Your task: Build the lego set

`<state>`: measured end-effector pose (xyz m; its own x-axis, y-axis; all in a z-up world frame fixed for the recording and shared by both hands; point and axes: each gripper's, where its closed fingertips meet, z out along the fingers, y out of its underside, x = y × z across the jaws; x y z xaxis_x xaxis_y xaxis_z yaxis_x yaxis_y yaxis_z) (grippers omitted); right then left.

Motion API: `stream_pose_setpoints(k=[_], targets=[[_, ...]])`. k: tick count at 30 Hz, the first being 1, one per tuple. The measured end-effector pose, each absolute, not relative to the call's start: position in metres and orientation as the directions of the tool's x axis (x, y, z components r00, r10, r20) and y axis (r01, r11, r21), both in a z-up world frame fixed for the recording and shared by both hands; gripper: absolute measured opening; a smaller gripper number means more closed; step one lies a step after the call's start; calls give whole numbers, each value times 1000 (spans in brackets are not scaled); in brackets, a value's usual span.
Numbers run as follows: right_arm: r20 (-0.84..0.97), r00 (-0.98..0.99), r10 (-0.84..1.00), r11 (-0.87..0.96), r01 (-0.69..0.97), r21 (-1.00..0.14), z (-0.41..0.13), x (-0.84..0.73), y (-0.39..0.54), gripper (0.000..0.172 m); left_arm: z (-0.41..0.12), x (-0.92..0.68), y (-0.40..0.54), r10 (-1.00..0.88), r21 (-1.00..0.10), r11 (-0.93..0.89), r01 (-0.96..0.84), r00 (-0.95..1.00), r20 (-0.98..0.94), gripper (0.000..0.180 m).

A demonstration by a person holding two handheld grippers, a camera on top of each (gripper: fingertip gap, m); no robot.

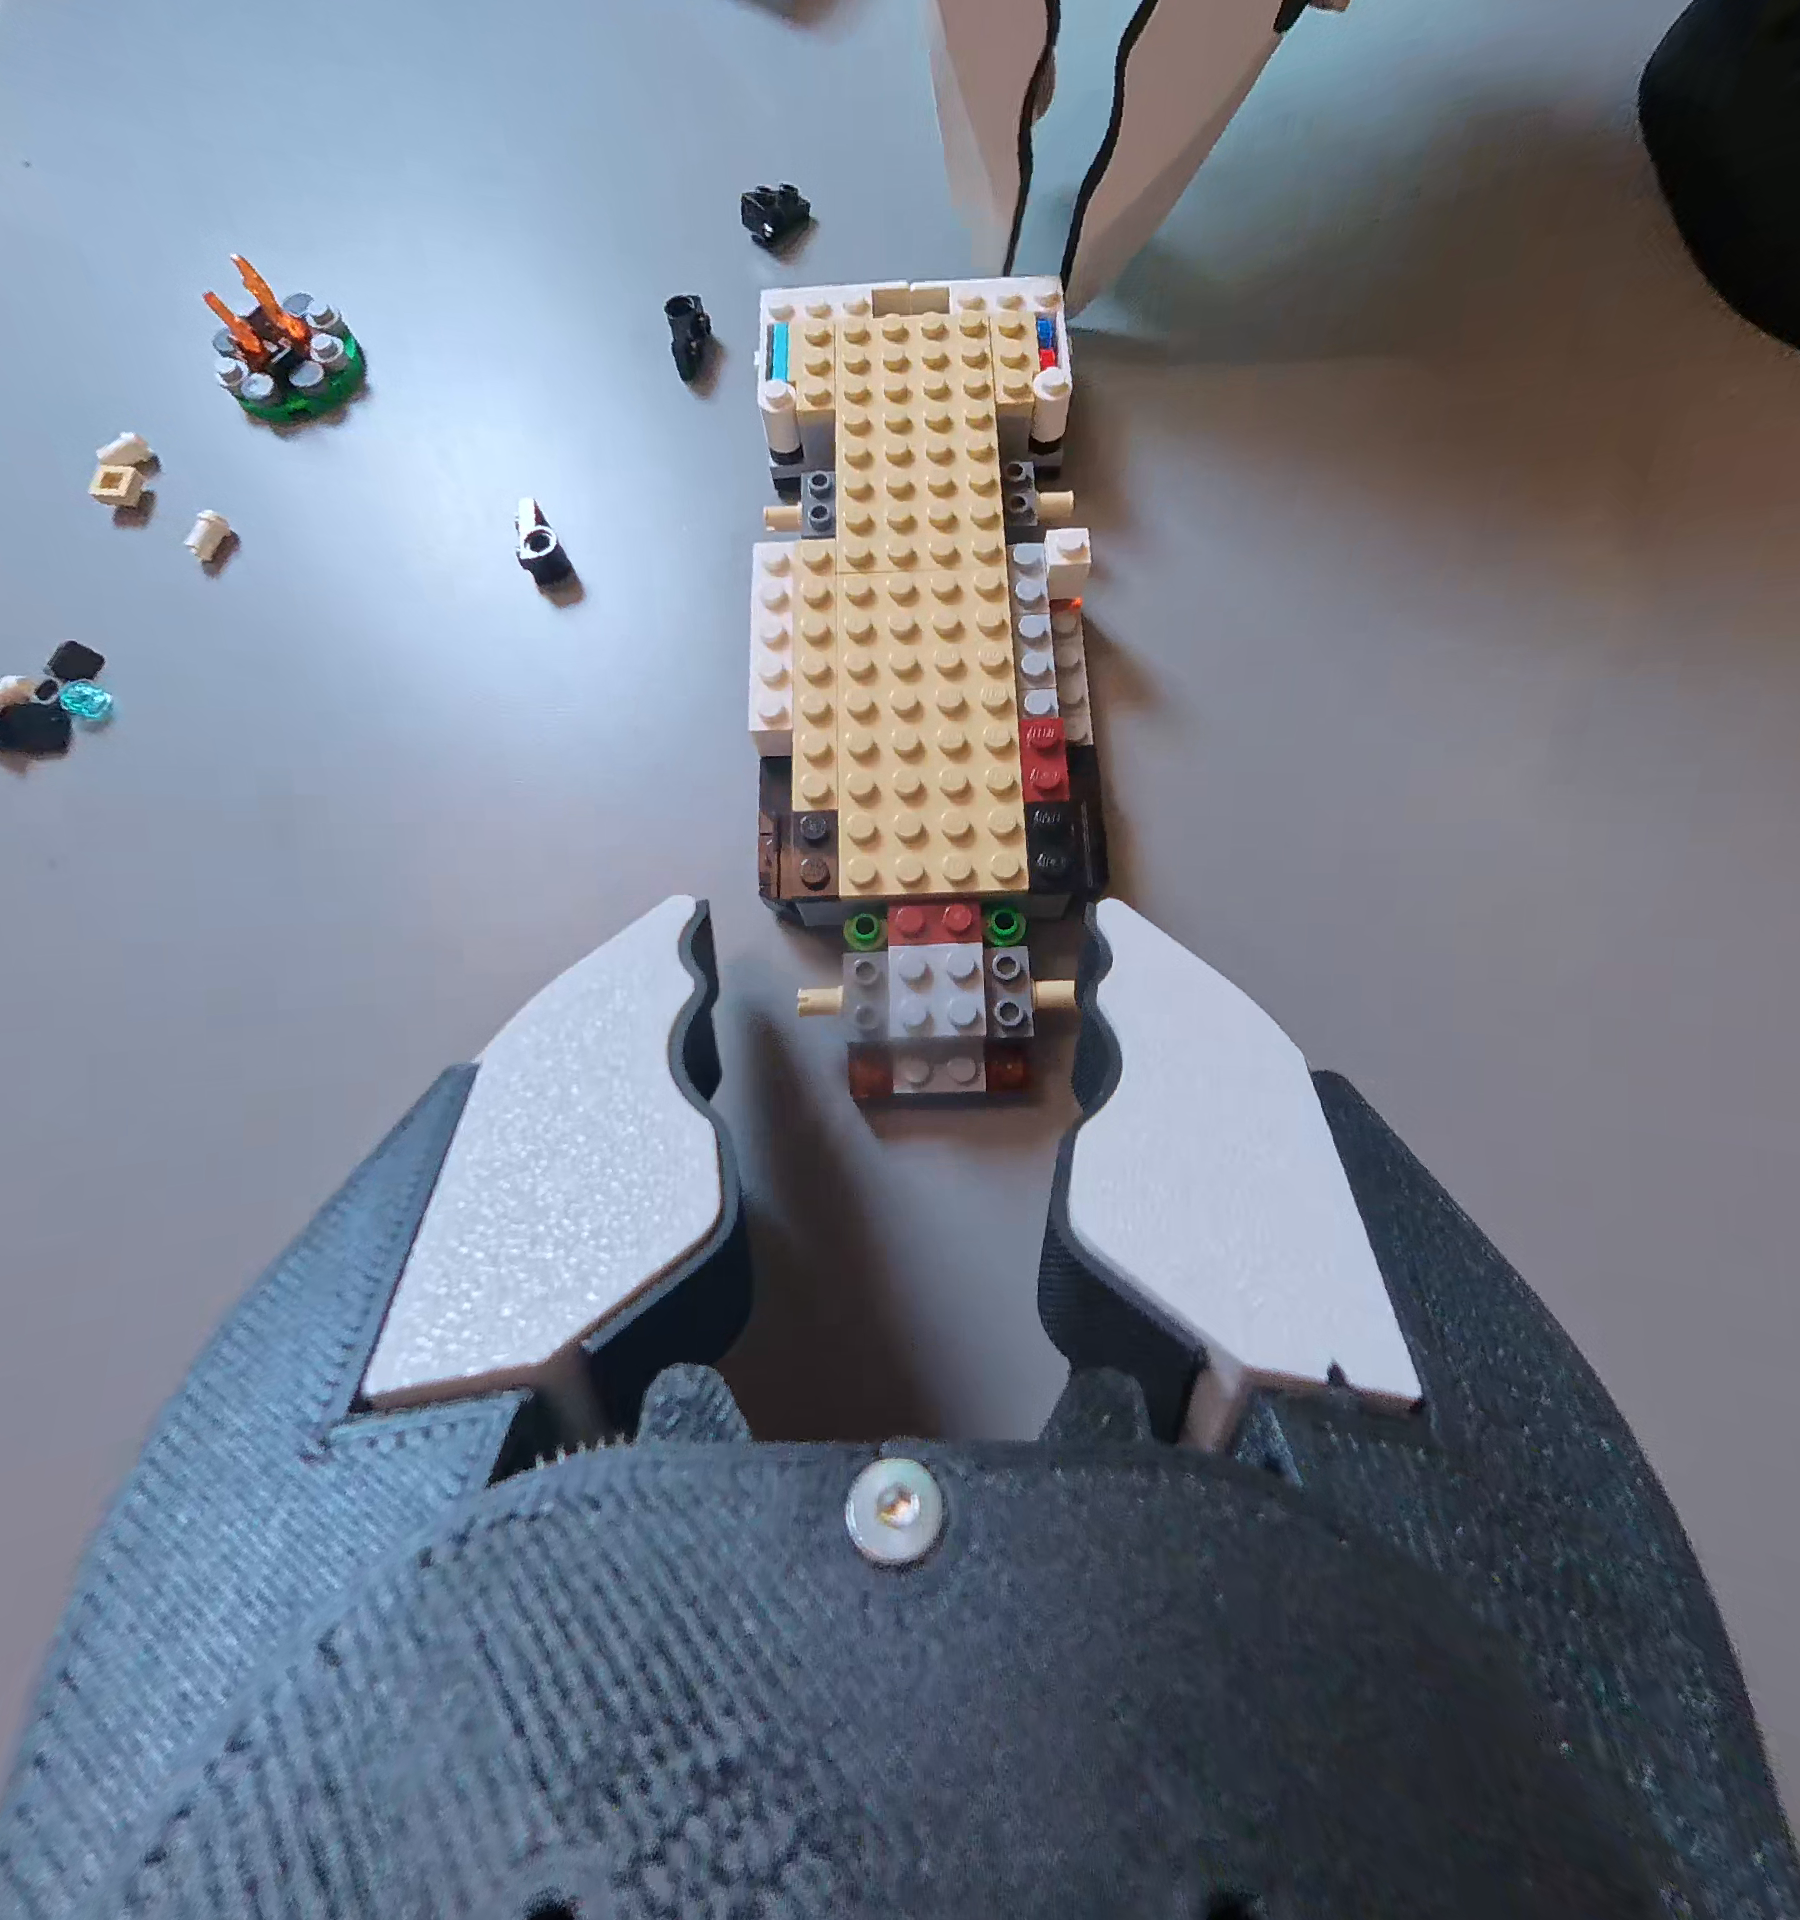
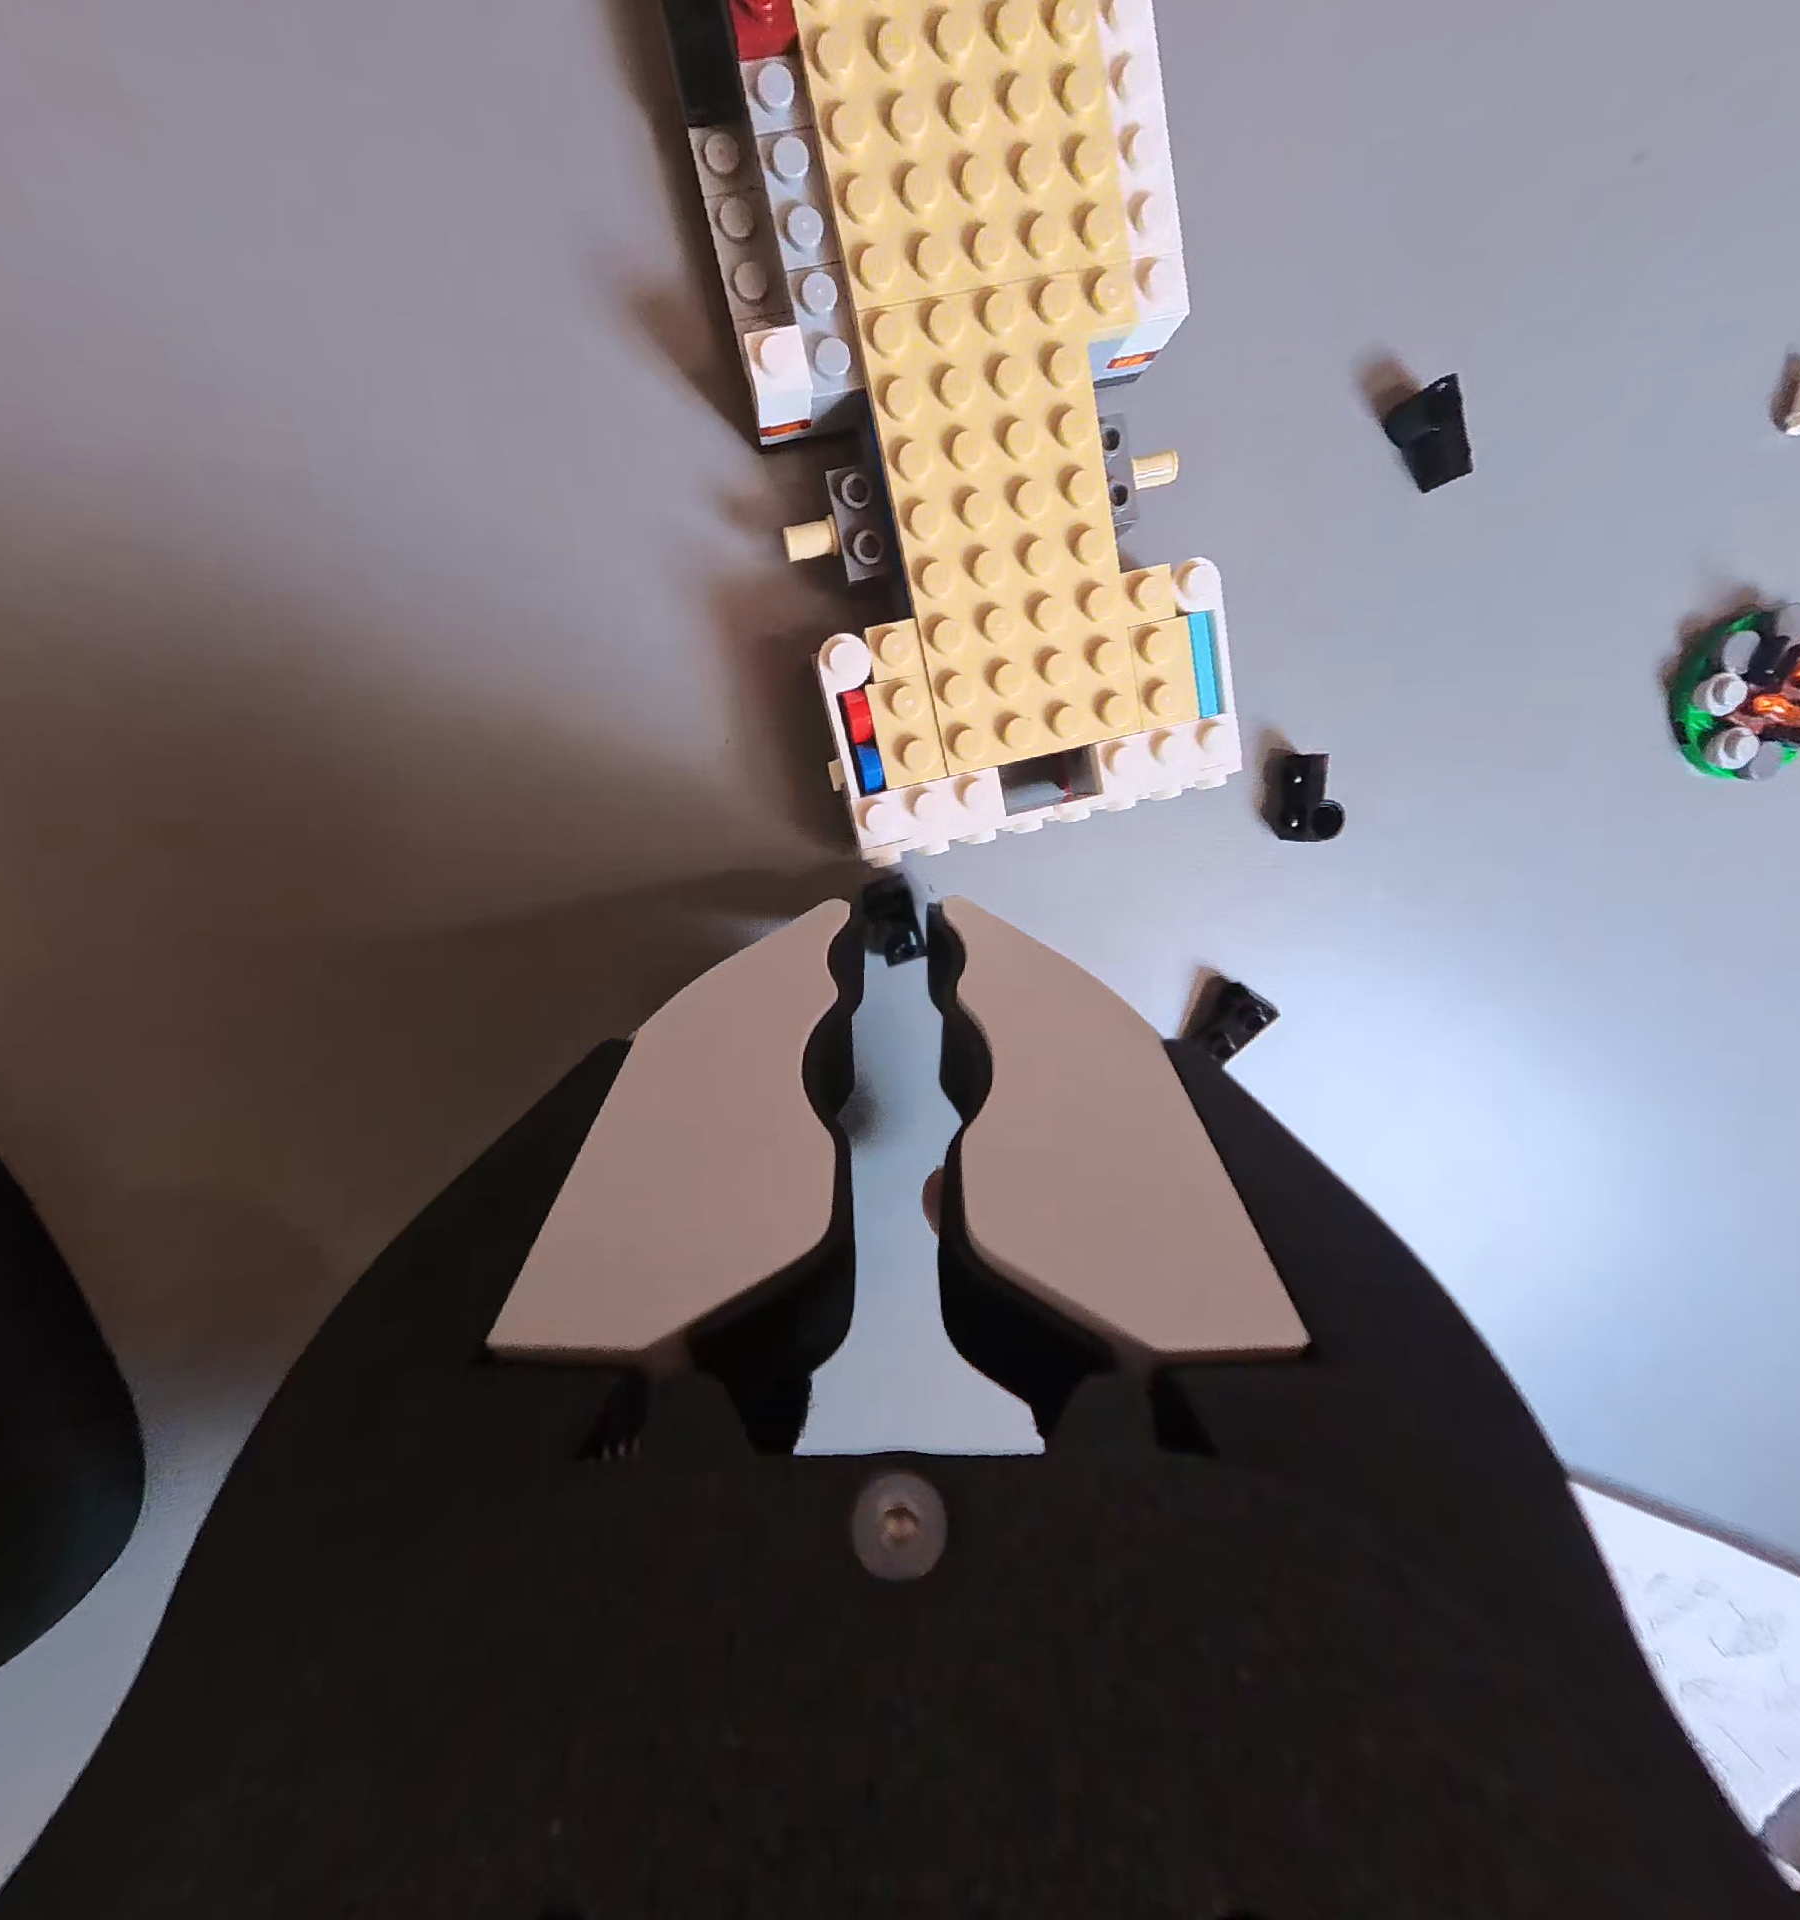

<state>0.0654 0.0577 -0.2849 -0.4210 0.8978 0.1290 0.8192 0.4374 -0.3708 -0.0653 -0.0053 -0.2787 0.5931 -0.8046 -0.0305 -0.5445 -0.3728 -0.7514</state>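
Note:
A long brick model with a tan studded top lies on the grey table. My left gripper is open wide around the model's near end, a grey and red brick block. The right finger is at the block's tan side pin, and the left finger stands clear of it. My right gripper is shut on a small black piece, just short of the model's white far end. Its white fingers show at the top of the left wrist view.
Loose black pieces lie left of the model. Farther left are a green round plate with orange flames, small tan and white parts and a mixed cluster. A white sheet lies at the right wrist view's lower right. My right fingertips sit around 15 centimetres from my left ones.

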Motion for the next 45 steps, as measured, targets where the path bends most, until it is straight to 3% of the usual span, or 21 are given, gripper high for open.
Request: stream_pose_setpoints(k=[10, 18, 25, 31, 37, 45], targets=[[162, -289, 943, 330, 780, -531, -252, 67, 60, 33, -282, -68, -7, -811, -741, -372, -559, 585, -33, 57], [127, -286, 950, 309, 795, -521, -272, 55, 56, 48, -274, -71, -15, -820, -758, -383, -528, 573, 15, 59], [169, -366, 915, 402, 797, -451, -281, 26, 69, 39, -275, -79, -11, -807, -765, -390, -512, 591, 16, 63], [230, -314, 921, 388, 762, -519, -266, 2, 89, 38, -270, -85, -11, -797, -786, -411, -463, 601, 63, 61], [111, -281, 953, 295, 782, -549, -257, 47, 82, 34, -265, -90, -8, -786, -808, -400, -432, 615, 60, 58], [70, -287, 955, 279, 802, -528, -285, 63, 60, 27, -263, -87, -7, -792, -826, -386, -411, 607, 68, 58]])
